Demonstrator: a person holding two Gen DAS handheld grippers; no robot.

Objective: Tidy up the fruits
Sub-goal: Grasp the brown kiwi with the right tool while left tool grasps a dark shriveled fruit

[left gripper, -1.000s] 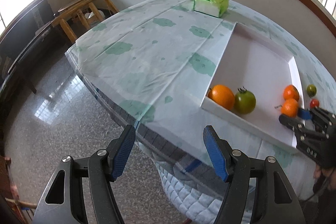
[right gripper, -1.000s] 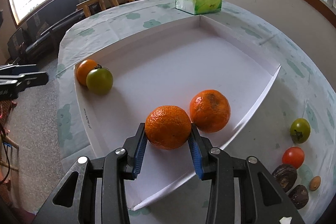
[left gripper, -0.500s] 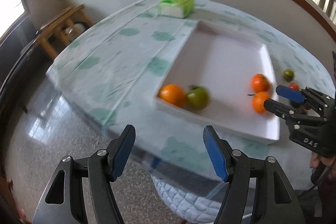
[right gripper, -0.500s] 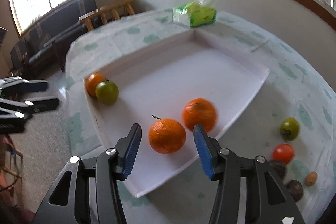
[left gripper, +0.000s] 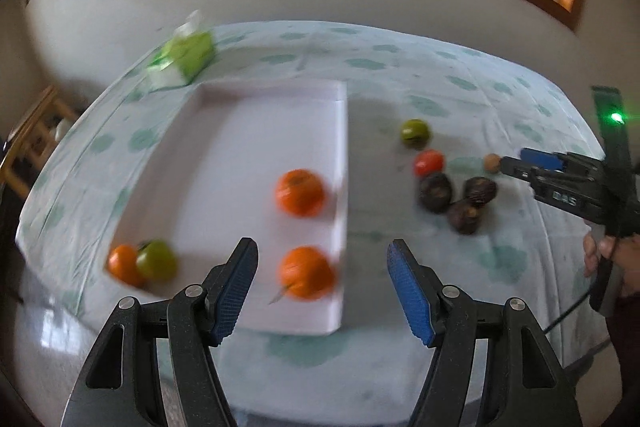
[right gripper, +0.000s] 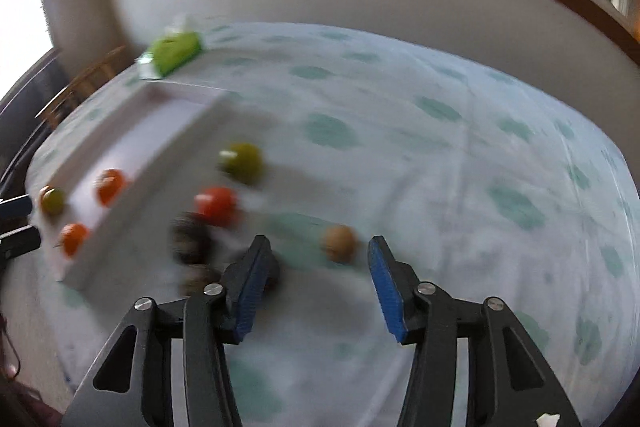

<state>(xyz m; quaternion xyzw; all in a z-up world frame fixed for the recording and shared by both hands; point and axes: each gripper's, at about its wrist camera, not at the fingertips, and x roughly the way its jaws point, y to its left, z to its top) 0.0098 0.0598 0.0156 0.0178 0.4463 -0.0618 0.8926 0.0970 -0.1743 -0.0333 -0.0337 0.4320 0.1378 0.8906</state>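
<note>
A white tray [left gripper: 248,131] on the table holds two oranges [left gripper: 299,192] near its right wall, plus a small orange [left gripper: 122,264] touching a green tomato [left gripper: 157,260] at its front left corner. On the cloth to the right lie a green tomato [left gripper: 416,133], a red tomato [left gripper: 429,162], three dark fruits [left gripper: 435,187] and a small tan fruit [right gripper: 339,243]. My left gripper [left gripper: 322,291] is open and empty above the tray's front edge. My right gripper [right gripper: 316,287] is open and empty, just short of the tan fruit; it also shows in the left wrist view [left gripper: 532,167].
A green tissue box [left gripper: 182,57] stands at the tray's far left corner. A wooden chair [left gripper: 30,135] is beyond the table's left side. The wall and window run behind the table. Both views are blurred by motion.
My right gripper let go of the orange, drew out of the tray and swung right over the loose fruits. My left gripper swung right to face the tray.
</note>
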